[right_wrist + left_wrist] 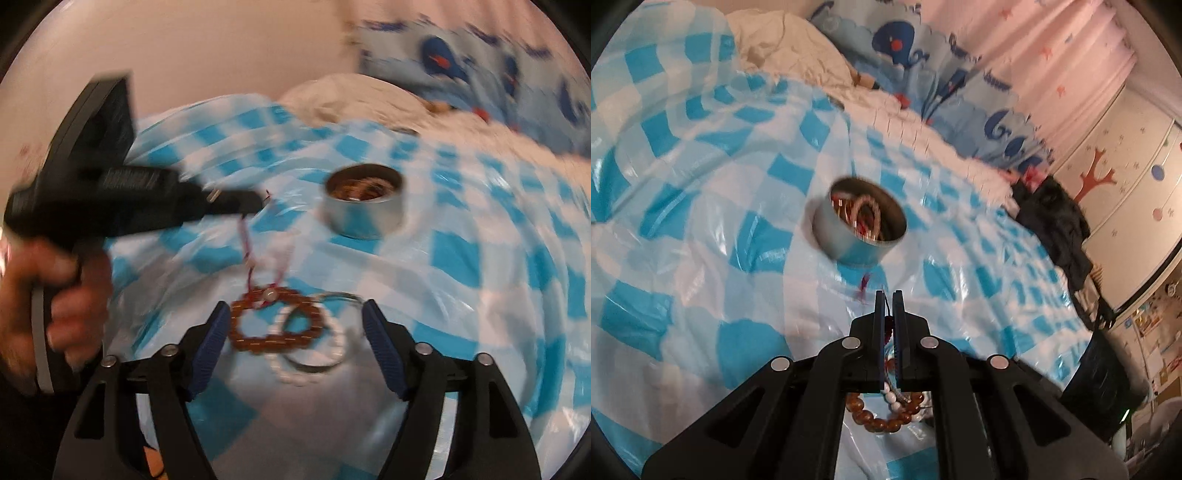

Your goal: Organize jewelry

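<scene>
My left gripper [888, 295] is shut on a thin red cord [888, 323]. In the right wrist view the left gripper [258, 202] reaches in from the left, held by a person's hand [55, 295], and the cord [245, 254] runs down to a brown bead bracelet [273, 326]. The bracelet [871, 419] also shows under the left fingers, beside white beads [892, 398]. A white bead bracelet [334, 345] and a thin clear bangle [343, 295] overlap it. My right gripper [295, 306] stands open just in front of this pile, touching nothing. A round metal tin [849, 242] [364, 218] farther off holds several bracelets.
Everything lies on a glossy blue and white checked cloth [701, 184] spread over a bed. Cream bedding [783, 48] and a whale-print pillow [897, 40] lie behind the tin. Dark clothing [1060, 229] sits at the bed's right edge, near a wardrobe [1126, 166].
</scene>
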`<act>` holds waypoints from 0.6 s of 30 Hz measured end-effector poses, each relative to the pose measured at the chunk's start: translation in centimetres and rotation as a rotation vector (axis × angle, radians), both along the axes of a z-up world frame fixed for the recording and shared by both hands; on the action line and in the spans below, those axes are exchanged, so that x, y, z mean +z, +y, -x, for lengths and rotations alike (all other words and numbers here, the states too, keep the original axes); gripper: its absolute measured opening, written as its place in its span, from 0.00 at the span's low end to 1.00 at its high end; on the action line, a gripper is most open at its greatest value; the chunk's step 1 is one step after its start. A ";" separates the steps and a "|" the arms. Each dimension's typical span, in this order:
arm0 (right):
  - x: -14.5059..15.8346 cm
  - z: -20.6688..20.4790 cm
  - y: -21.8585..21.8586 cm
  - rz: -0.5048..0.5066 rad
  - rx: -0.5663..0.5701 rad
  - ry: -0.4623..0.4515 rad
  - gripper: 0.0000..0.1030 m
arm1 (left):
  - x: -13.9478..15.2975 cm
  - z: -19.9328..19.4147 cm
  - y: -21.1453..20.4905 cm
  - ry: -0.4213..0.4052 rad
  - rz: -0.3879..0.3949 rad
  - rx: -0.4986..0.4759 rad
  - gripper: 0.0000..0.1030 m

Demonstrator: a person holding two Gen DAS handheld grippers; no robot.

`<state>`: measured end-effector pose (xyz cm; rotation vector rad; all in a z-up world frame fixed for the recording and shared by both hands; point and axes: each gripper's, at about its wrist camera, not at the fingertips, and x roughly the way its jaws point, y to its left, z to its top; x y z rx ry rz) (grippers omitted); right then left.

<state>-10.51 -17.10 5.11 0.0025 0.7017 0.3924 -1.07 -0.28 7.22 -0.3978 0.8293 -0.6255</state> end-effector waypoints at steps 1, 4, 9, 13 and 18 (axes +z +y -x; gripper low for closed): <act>-0.1 -0.1 0.7 0.024 0.018 -0.006 0.73 | 0.4 0.0 0.4 -0.007 0.009 0.006 0.03; -0.7 -0.9 2.1 0.076 0.040 0.003 0.73 | 1.0 -0.1 1.1 -0.019 0.017 0.022 0.03; -1.0 -1.0 2.8 0.086 0.068 0.000 0.73 | 0.9 -0.1 1.5 -0.018 0.010 0.027 0.03; -0.3 -0.6 4.1 0.092 0.152 -0.024 0.63 | 1.0 -0.2 1.6 -0.020 0.023 0.033 0.03; -2.3 -2.5 5.2 0.095 0.211 0.108 0.32 | 0.9 -0.3 1.9 -0.018 0.023 0.038 0.03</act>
